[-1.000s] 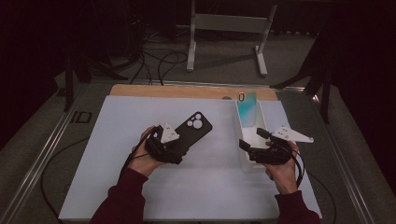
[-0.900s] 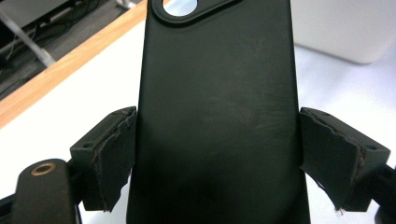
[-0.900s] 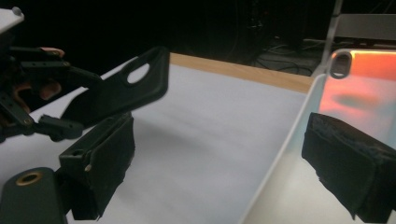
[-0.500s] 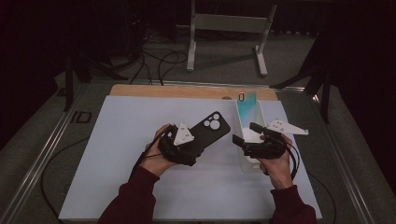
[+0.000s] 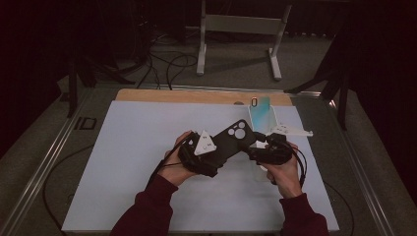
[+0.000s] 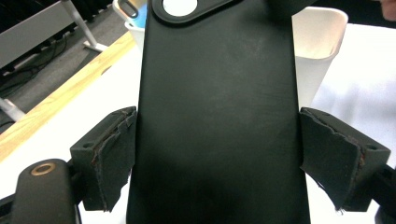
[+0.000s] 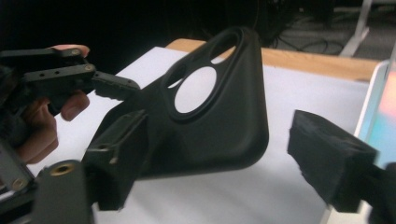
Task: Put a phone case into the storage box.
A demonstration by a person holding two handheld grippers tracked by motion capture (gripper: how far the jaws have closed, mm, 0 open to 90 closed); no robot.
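Since a second ago both hands have drawn in toward the middle of the frame, and the black phone case (image 5: 232, 142) has travelled with the left one, up and to the right. It now hangs above the table, just left of the white holder (image 5: 261, 129). The left gripper (image 6: 212, 158) pinches the case by its two long edges, pads flat against them in the left gripper view. The right gripper (image 7: 229, 161) has just been closing its jaws: in its own view the case's camera-hole corner sits between them, the left pad close against the case, the right pad clear of it, so they are spread and not gripping.

The white tabletop (image 5: 147, 147) covers the middle of the high view, with a bare wooden strip (image 5: 187, 96) along its far edge. Beyond, the room is dark, with cables on the grey floor (image 5: 167, 69) and a pale metal stand (image 5: 241, 29) at upper centre.

The white holder stands at the right of centre, and a phone with a teal screen (image 5: 261, 112) leans upright in it.
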